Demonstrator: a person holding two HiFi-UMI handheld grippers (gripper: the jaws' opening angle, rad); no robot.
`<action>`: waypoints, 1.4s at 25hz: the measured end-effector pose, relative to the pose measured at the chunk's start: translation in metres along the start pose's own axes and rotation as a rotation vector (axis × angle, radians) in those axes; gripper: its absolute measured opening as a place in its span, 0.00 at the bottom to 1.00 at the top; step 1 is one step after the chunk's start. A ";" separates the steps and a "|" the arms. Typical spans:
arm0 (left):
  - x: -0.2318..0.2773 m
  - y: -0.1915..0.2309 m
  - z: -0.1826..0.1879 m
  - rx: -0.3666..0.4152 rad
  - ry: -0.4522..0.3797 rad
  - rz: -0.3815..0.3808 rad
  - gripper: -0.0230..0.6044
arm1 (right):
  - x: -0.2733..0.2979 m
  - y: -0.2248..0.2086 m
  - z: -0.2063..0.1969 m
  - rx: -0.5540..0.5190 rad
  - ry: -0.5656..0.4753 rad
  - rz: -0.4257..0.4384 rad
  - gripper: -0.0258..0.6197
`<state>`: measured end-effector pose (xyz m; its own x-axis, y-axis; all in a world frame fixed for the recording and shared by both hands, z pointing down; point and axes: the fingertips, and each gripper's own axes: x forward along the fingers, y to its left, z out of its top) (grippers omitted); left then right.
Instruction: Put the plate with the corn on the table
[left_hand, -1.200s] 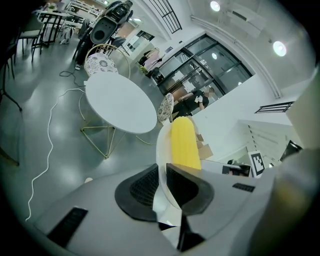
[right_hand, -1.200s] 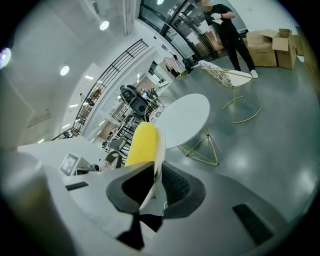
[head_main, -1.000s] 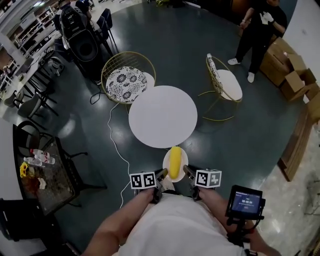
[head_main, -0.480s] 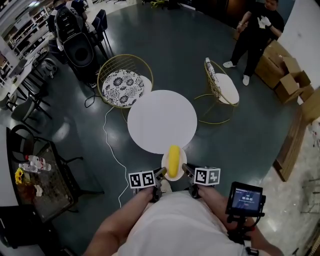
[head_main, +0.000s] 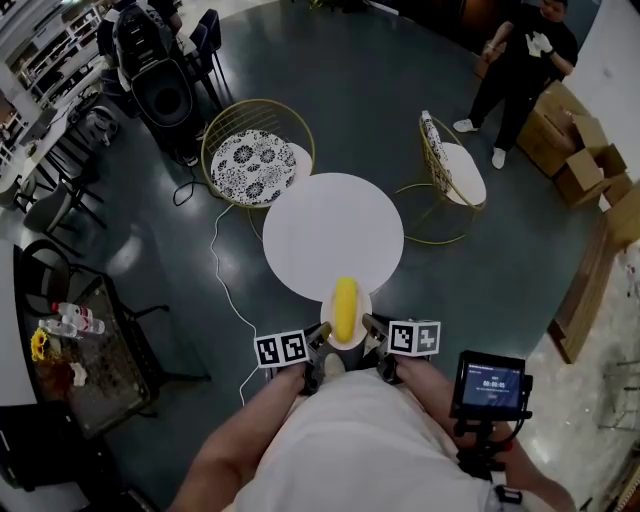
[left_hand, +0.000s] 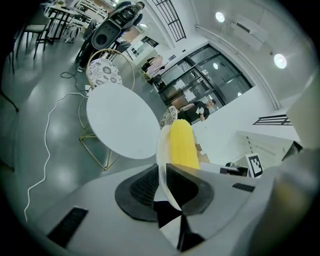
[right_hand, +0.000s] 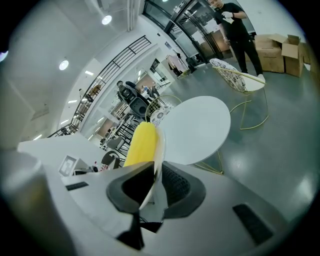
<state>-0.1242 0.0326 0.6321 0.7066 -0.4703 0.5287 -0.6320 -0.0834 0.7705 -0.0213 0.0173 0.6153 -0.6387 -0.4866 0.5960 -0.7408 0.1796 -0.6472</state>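
Together left gripper (left_hand: 166, 187), right gripper (right_hand: 152, 187) pinch opposite plate (head_main: 363, 306) rims, corn (head_main: 344, 308) atop

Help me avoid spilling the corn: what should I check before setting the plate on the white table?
1. Left gripper shut on plate rim: ok.
2. Right gripper shut on opposite rim: ok.
3. Corn lying along the plate's middle: ok.
4. Table top bare: ok.
5. Plate fully over table: not ok, only its far edge overlaps it in the head view.
6. Plate level: cannot tell.
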 end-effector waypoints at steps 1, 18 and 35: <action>0.000 0.002 0.001 -0.004 -0.003 0.002 0.12 | 0.002 0.001 0.001 -0.002 0.004 0.004 0.13; 0.028 0.018 0.053 -0.065 -0.066 0.063 0.12 | 0.049 -0.011 0.055 -0.043 0.085 0.075 0.13; 0.099 0.030 0.131 -0.118 -0.106 0.113 0.12 | 0.107 -0.057 0.144 -0.057 0.164 0.134 0.13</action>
<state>-0.1149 -0.1320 0.6607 0.5922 -0.5611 0.5783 -0.6589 0.0760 0.7484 -0.0175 -0.1684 0.6477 -0.7539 -0.3103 0.5791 -0.6549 0.2838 -0.7004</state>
